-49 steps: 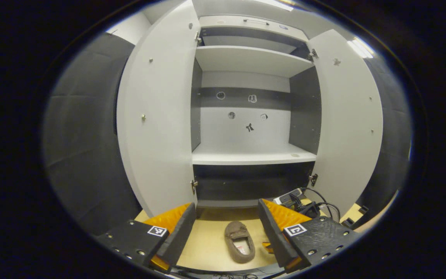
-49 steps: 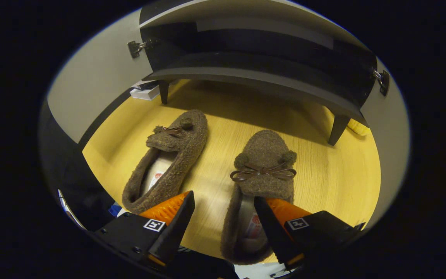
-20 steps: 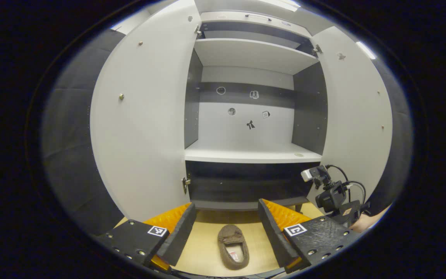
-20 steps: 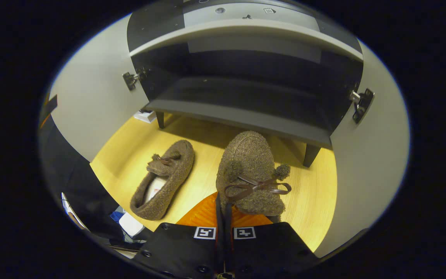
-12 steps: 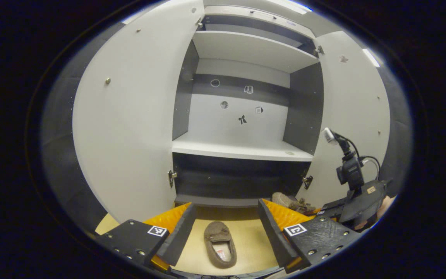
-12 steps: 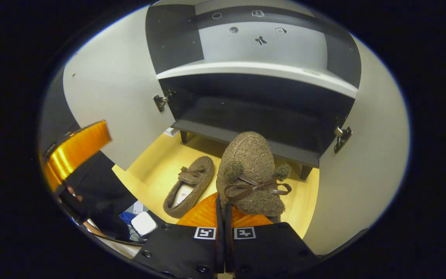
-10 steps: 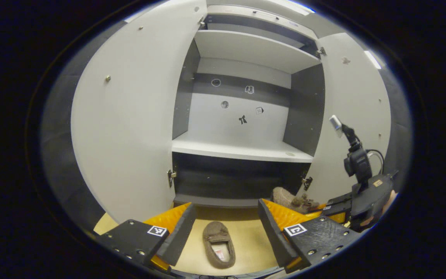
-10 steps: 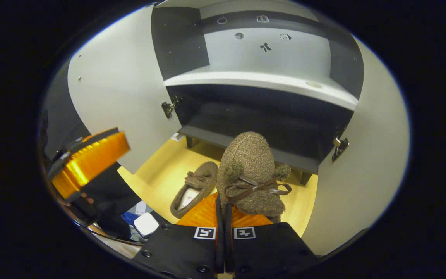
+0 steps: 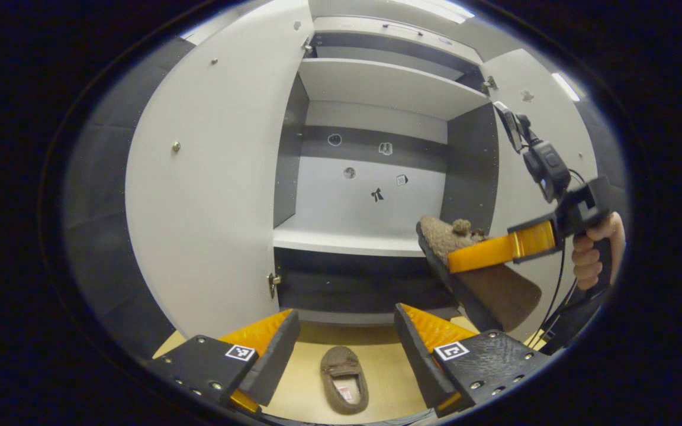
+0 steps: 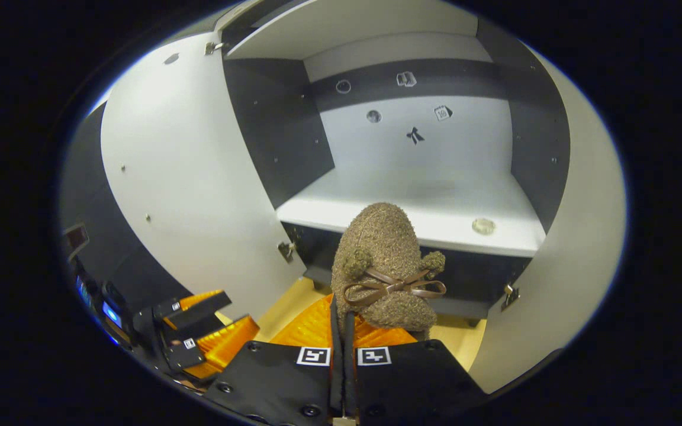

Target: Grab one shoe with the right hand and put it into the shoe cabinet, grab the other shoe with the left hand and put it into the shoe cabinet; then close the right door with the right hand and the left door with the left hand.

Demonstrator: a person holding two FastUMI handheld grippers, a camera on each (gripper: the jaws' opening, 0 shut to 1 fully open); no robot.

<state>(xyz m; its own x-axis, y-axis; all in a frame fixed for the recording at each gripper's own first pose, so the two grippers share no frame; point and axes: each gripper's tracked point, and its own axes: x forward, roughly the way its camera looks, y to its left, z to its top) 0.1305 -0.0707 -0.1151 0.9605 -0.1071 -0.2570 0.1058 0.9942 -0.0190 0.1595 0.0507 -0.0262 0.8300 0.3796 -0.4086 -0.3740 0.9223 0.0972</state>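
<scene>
A fuzzy brown slipper with a bow (image 10: 385, 266) hangs in my right gripper (image 10: 343, 319), which is shut on its heel edge. The slipper's toe points at the white middle shelf (image 10: 412, 201) of the open shoe cabinet. In the left gripper view the same slipper (image 9: 483, 284) is held up at shelf height by the right gripper (image 9: 456, 260), with a hand (image 9: 592, 254) on its grip. The second slipper (image 9: 345, 378) lies on the wooden floor before the cabinet. My left gripper (image 9: 341, 349) hovers open above it, with nothing between its fingers.
Both cabinet doors stand wide open, the left door (image 9: 211, 195) and the right door (image 9: 530, 148). A dark bottom compartment (image 9: 364, 284) lies under the white shelf (image 9: 347, 241). A small round disc (image 10: 483, 225) sits on that shelf's right front. The left gripper (image 10: 199, 337) is low at left.
The right gripper shut on one slipper and lifted it from the floor up to the middle shelf's height. My left gripper stayed open and shifted only slightly.
</scene>
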